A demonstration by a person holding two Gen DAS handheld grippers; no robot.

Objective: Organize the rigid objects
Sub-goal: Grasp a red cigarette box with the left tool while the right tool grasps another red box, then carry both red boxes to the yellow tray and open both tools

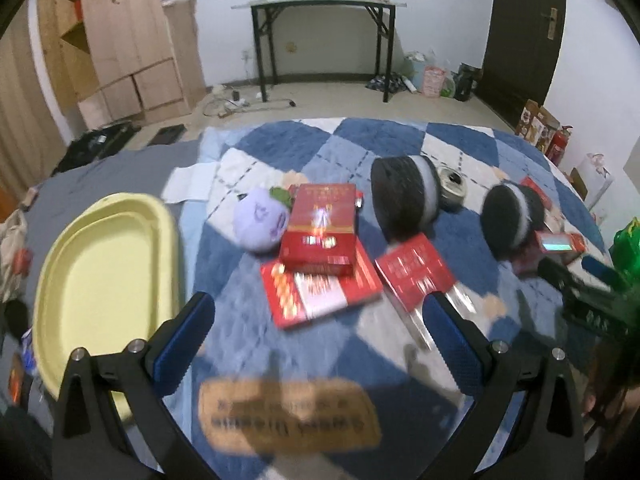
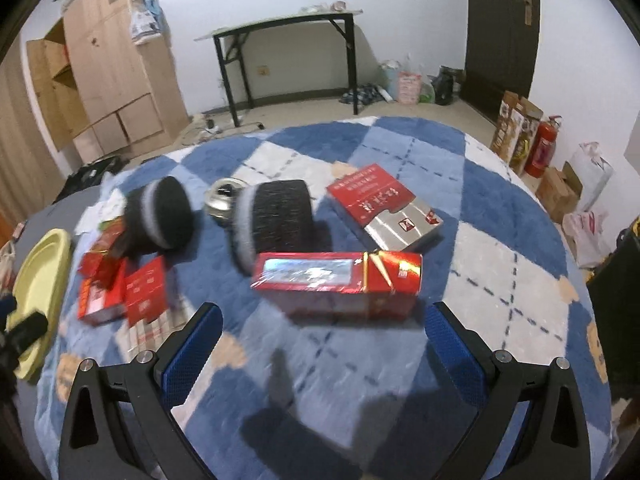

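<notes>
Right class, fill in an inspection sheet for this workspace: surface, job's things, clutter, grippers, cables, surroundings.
Surface: blue and white checked rug over a grey cover.
Job's things: red box lying ahead of the right gripper; red and silver box behind it; stacked red boxes; two black and grey cylinders on their sides; yellow tray, nothing in it.
Clutter: purple plush toy; small metal tin.
Grippers: left gripper open, holding nothing; right gripper open, holding nothing.
Cables: cords on the floor near the wall.
Surroundings: black folding table, cardboard cabinet, dark door, red fire extinguisher.
</notes>
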